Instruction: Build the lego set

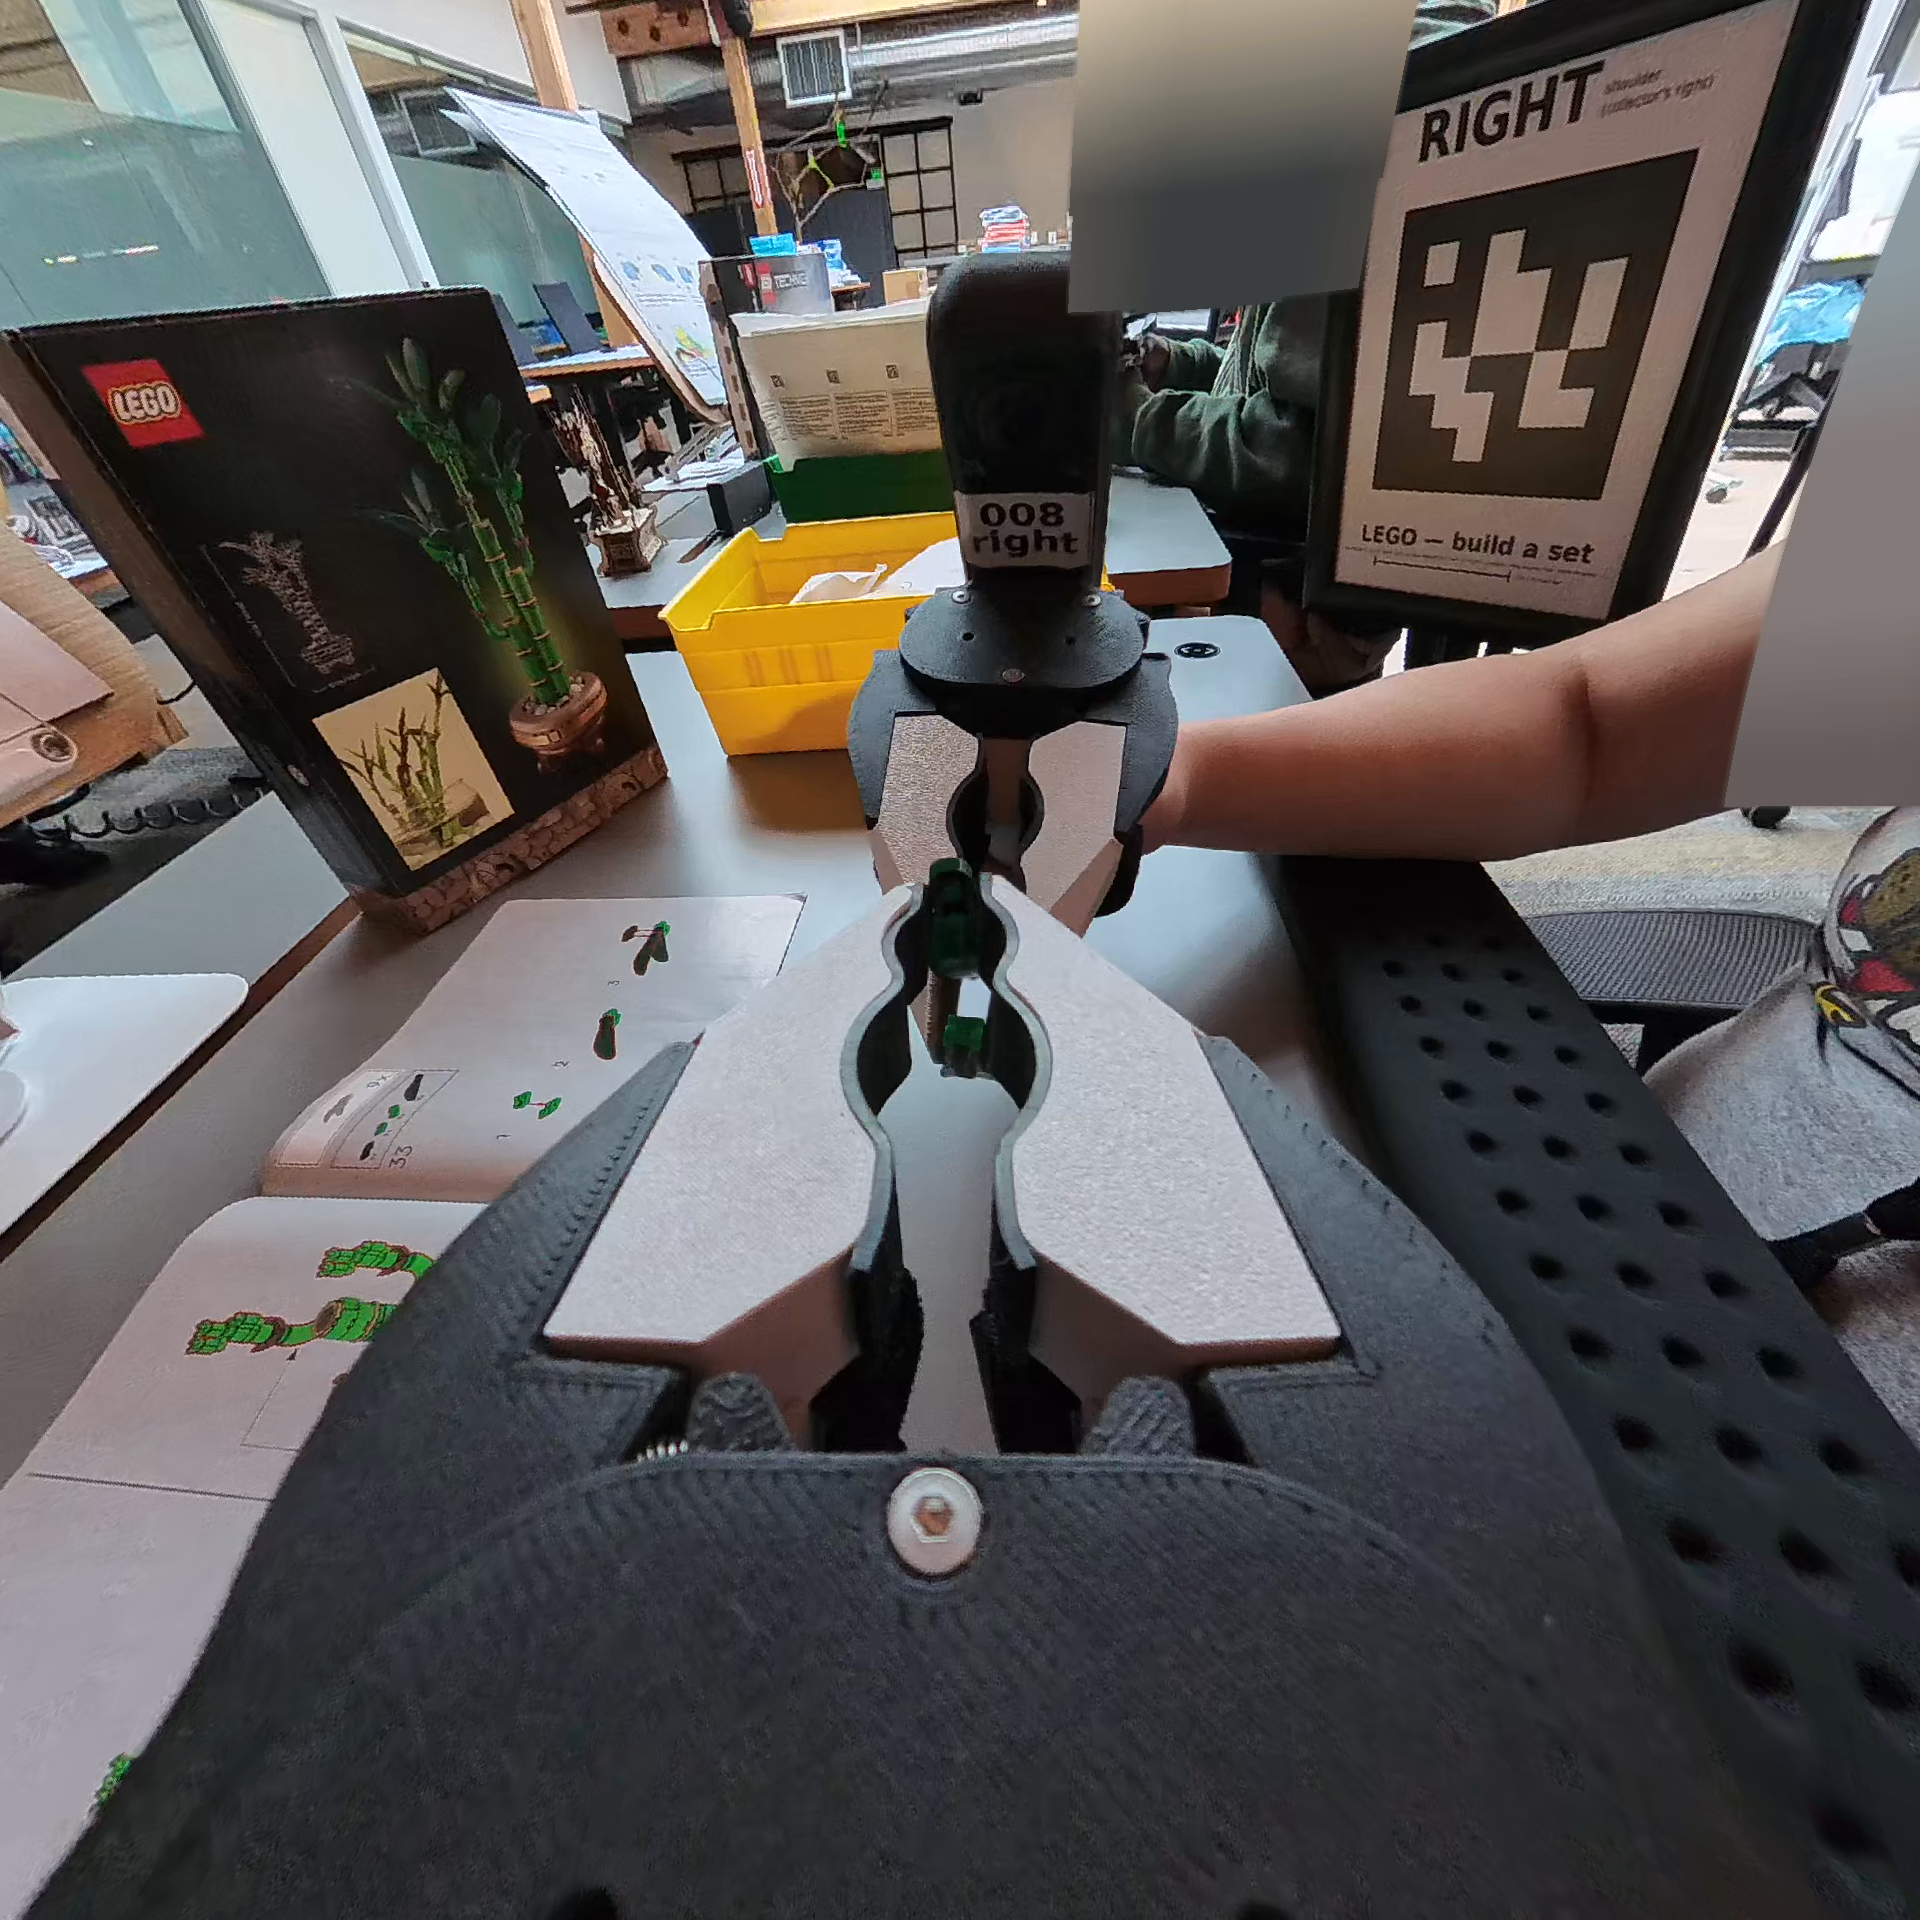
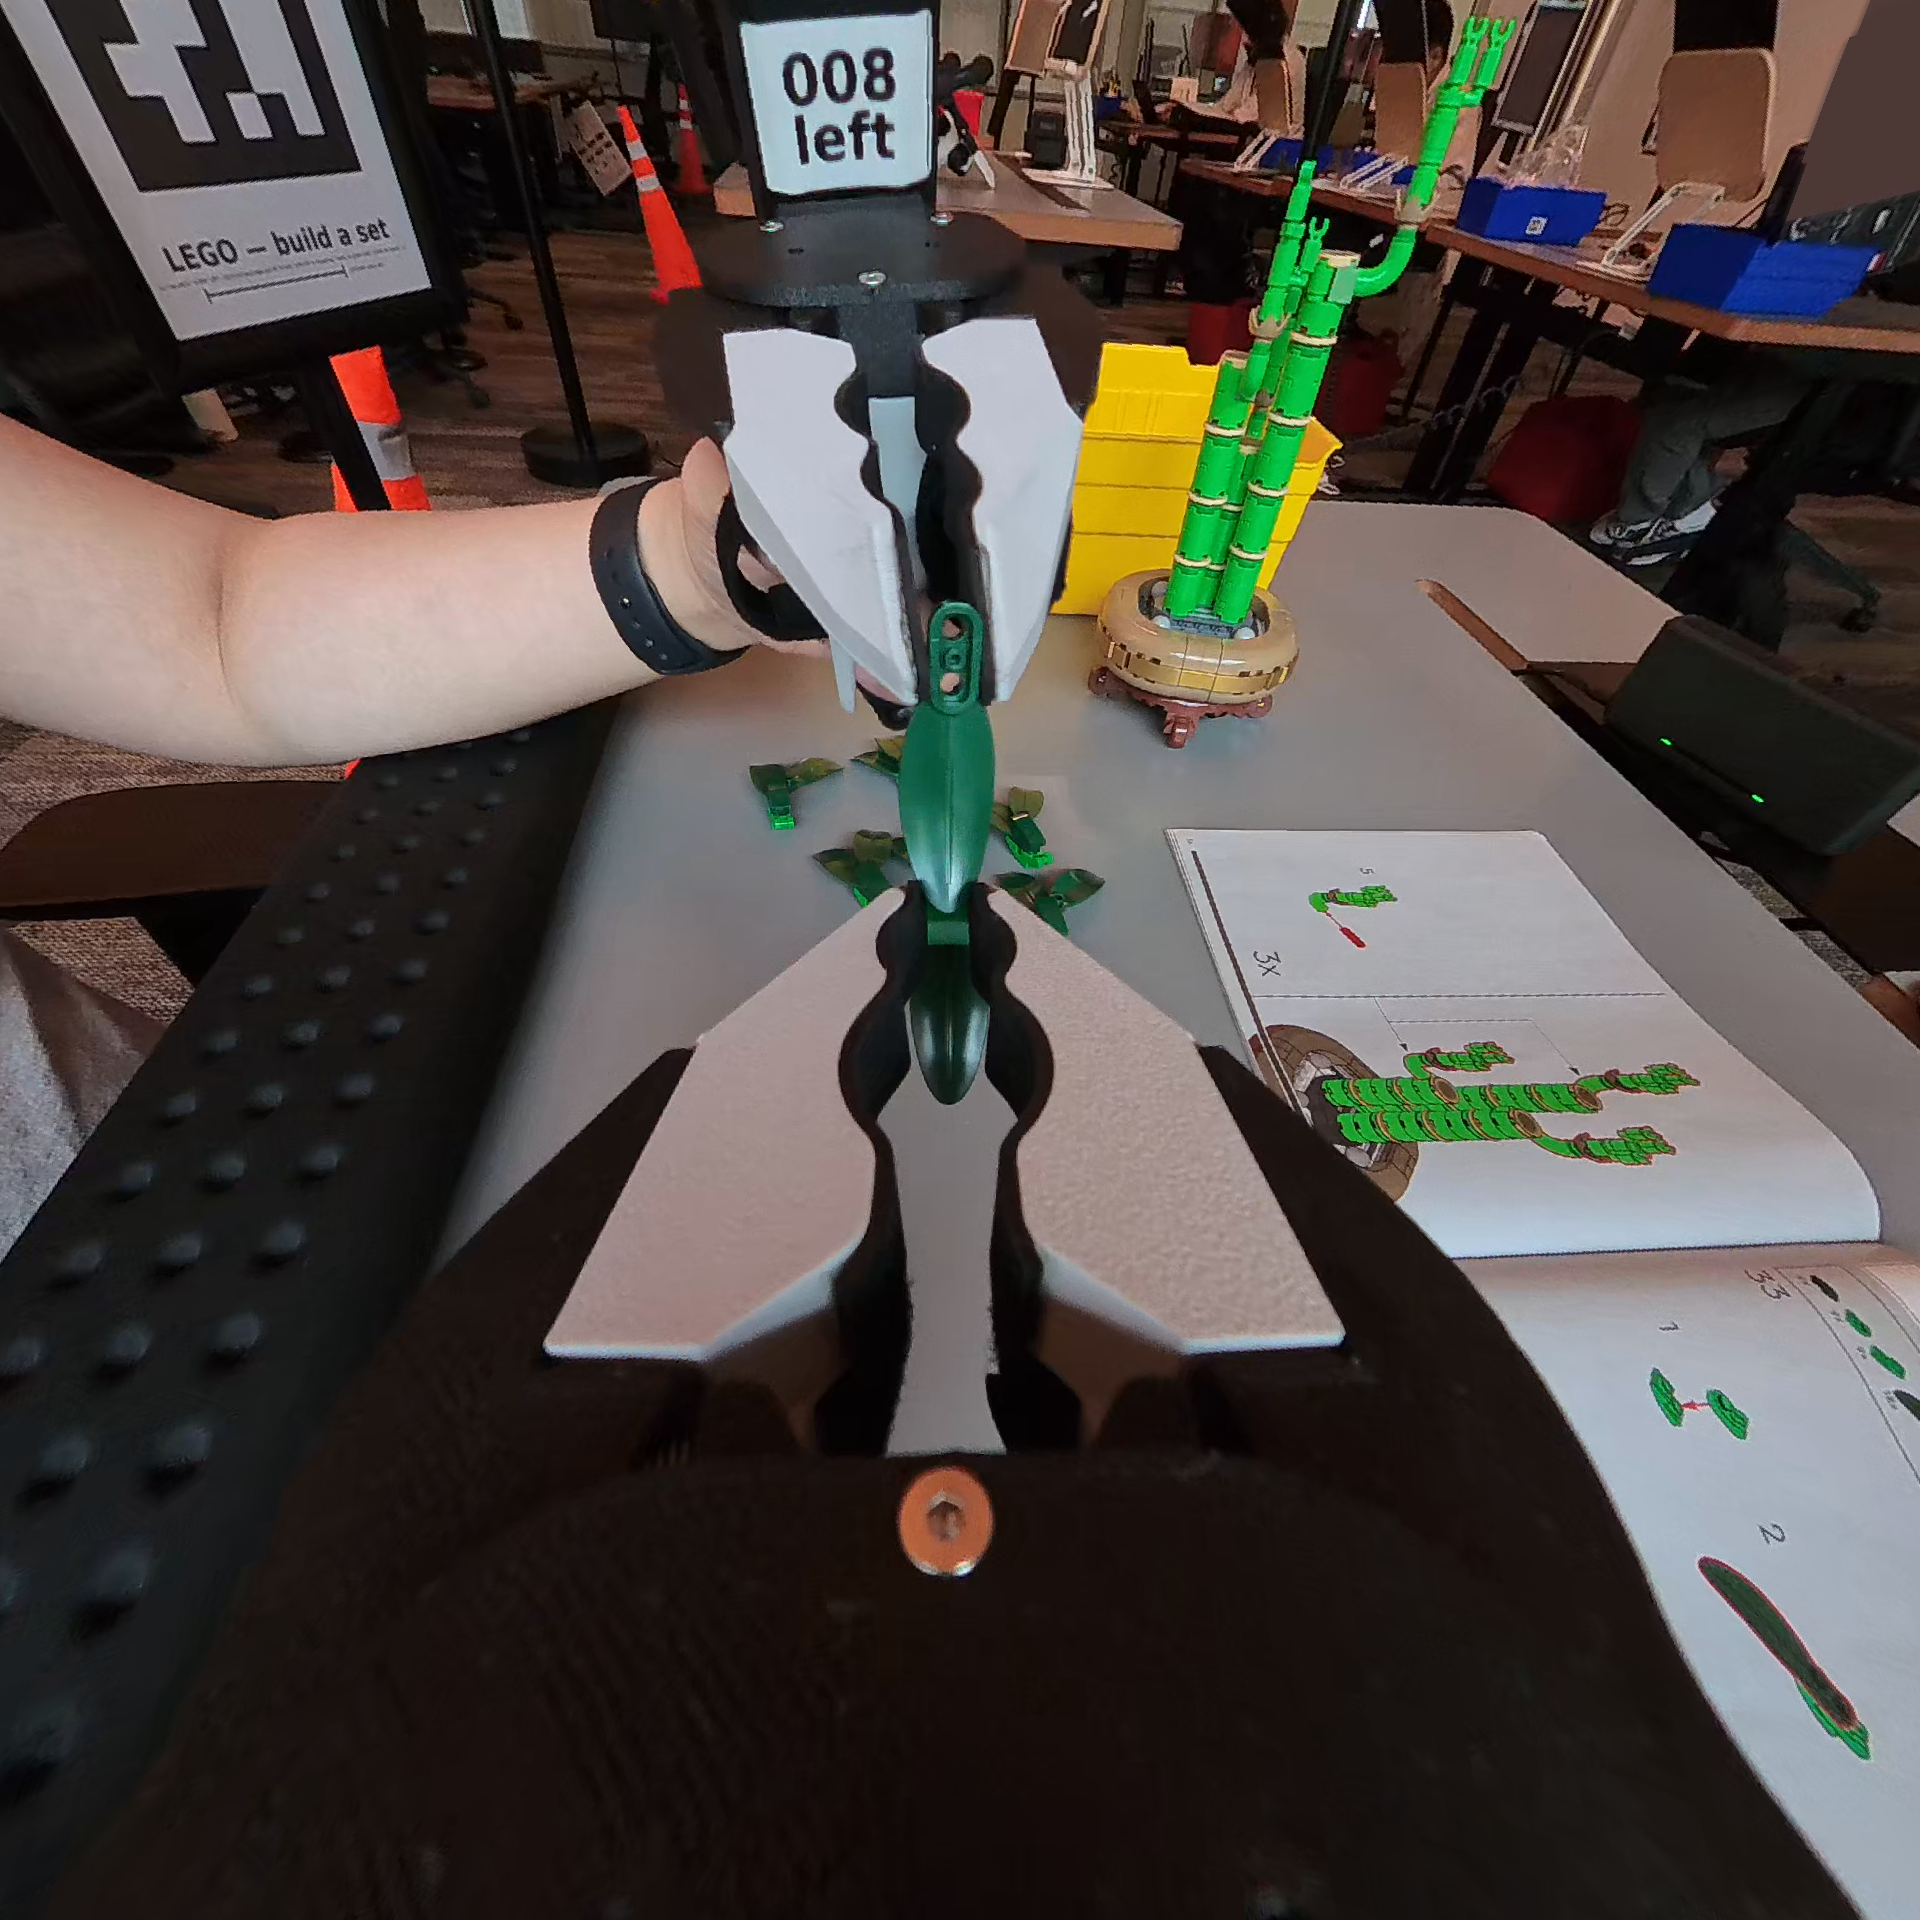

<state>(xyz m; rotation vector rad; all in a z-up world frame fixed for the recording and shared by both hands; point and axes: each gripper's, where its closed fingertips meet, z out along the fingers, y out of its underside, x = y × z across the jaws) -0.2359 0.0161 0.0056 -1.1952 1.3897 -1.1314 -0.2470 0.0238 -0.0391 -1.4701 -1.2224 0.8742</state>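
My left gripper (image 1: 951, 906) and my right gripper (image 2: 945, 912) meet tip to tip above the grey table (image 2: 1403, 707). The left one, seen opposite in the right wrist view (image 2: 951, 681), is shut on the holed end of a long green leaf piece (image 2: 940, 810), which also shows in the left wrist view (image 1: 951, 930). The right one, seen opposite in the left wrist view (image 1: 995, 868), is shut on a darker green leaf (image 2: 945, 1039) that meets the long leaf at its tips. Several loose leaf pieces (image 2: 868, 868) lie below. The green bamboo model (image 2: 1242, 488) stands in its tan pot.
An open instruction booklet (image 2: 1507, 1039) lies on the table, also in the left wrist view (image 1: 540, 1029). A yellow bin (image 1: 769, 644) and the set's box (image 1: 343, 582) stand behind. A black perforated chair part (image 2: 208, 1039) runs along the table's edge. A black device (image 2: 1756, 727) sits at the right. Across from one pair of fingers to the other is roughly 5 cm. From either gripper's tips it is about 30 cm to the green bamboo model (image 2: 1242, 488).
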